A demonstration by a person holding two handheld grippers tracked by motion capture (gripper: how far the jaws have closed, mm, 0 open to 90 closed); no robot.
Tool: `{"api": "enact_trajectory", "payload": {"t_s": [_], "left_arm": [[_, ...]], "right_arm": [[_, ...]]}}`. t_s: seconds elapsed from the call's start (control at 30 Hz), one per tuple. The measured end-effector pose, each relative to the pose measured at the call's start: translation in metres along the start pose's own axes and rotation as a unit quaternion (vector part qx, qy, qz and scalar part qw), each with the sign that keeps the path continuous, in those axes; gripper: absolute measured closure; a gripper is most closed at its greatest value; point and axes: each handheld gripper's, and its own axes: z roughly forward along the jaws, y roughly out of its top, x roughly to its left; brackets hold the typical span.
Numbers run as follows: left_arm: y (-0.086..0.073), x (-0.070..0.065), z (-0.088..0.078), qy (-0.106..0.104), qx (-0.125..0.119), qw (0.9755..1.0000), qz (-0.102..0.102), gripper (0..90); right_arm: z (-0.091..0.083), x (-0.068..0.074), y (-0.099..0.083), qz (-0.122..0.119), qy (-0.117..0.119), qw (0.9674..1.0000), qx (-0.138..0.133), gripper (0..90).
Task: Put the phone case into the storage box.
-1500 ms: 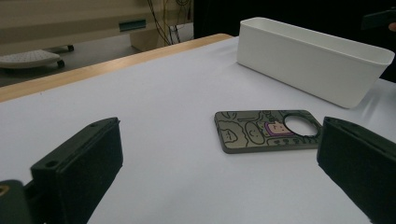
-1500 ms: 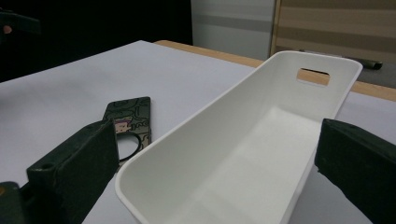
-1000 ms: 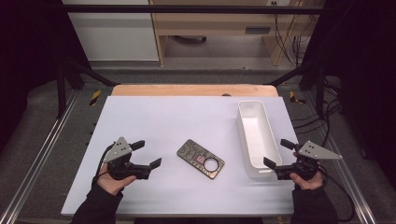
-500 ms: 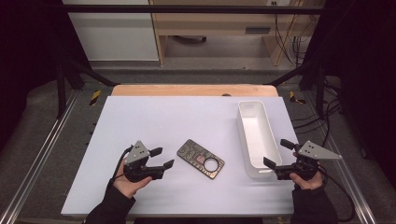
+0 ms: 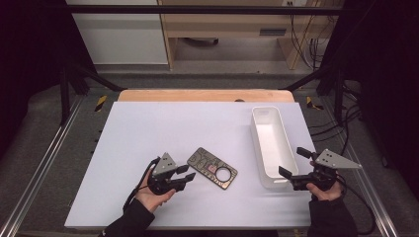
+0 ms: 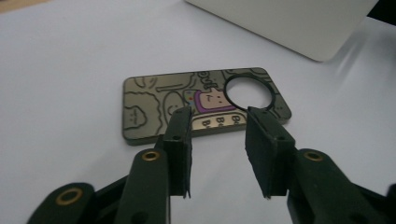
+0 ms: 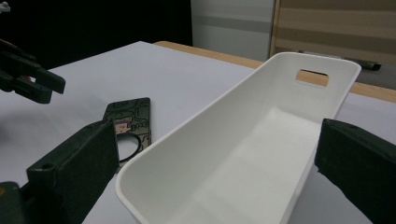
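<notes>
Lying flat, a doodle-covered card (image 6: 196, 105) bears a round hole.

Surface: we see a table (image 5: 163, 123) with a pale, lavender-white top and a strip of bare wood along its far edge.

Near middle: we find a dark phone case (image 5: 212, 167) lying flat on the top, set at a slant, its round camera hole toward the right. Cartoon line drawings and a small purple figure cover it.

Right side: we see a long white bin (image 5: 271, 146) standing upright on the top, running from far to near, with a slot handle in its far end wall.

Spacing: we judge the phone case and the white bin near each other but apart.
</notes>
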Motion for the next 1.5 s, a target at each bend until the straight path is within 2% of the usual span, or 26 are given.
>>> {"api": "enact_trajectory", "payload": {"t_s": [0.03, 0.17, 0.37, 0.5, 0.53, 0.63, 0.87, 0.97, 1.17, 1.5], "left_arm": [[0.001, -0.003, 0.005, -0.003, 0.010, 0.9999, -0.001, 65.6], [0.001, -0.010, 0.015, -0.007, 0.026, 0.9996, -0.003, 73.2], [0.002, -0.018, 0.028, -0.012, 0.038, 0.9992, -0.003, 82.4], [0.003, -0.026, 0.043, -0.006, 0.056, 0.9984, 0.009, 87.4], [0.003, -0.029, 0.049, -0.011, 0.062, 0.9980, 0.009, 89.1], [0.004, -0.035, 0.058, -0.013, 0.070, 0.9973, 0.016, 89.4], [0.004, -0.042, 0.073, -0.016, 0.082, 0.9964, 0.018, 89.5], [0.003, -0.045, 0.079, -0.020, 0.085, 0.9960, 0.018, 89.5], [0.004, -0.050, 0.085, -0.015, 0.073, 0.9971, 0.016, 89.4], [0.007, -0.051, 0.093, -0.013, 0.064, 0.9978, 0.011, 89.3]], "right_arm": [[0.000, 0.000, 0.000, 0.000, 0.000, 1.0000, 0.000, 0.4], [0.000, 0.000, 0.000, 0.001, -0.001, 1.0000, 0.001, 0.4], [0.000, 0.000, 0.000, 0.001, -0.001, 1.0000, 0.001, 0.4], [0.000, 0.000, 0.000, 0.001, -0.001, 1.0000, 0.002, 0.4], [0.000, 0.000, 0.000, 0.001, 0.000, 1.0000, 0.002, 0.4], [0.000, 0.000, 0.000, 0.000, -0.001, 1.0000, 0.001, 0.4], [0.000, 0.000, 0.000, 0.001, -0.001, 1.0000, 0.002, 0.4], [0.000, 0.000, 0.000, 0.001, -0.001, 1.0000, 0.002, 0.4], [0.000, 0.000, 0.000, 0.001, -0.002, 1.0000, 0.000, 0.4], [0.000, 0.000, 0.000, 0.001, -0.001, 1.0000, 0.001, 0.4]]}}
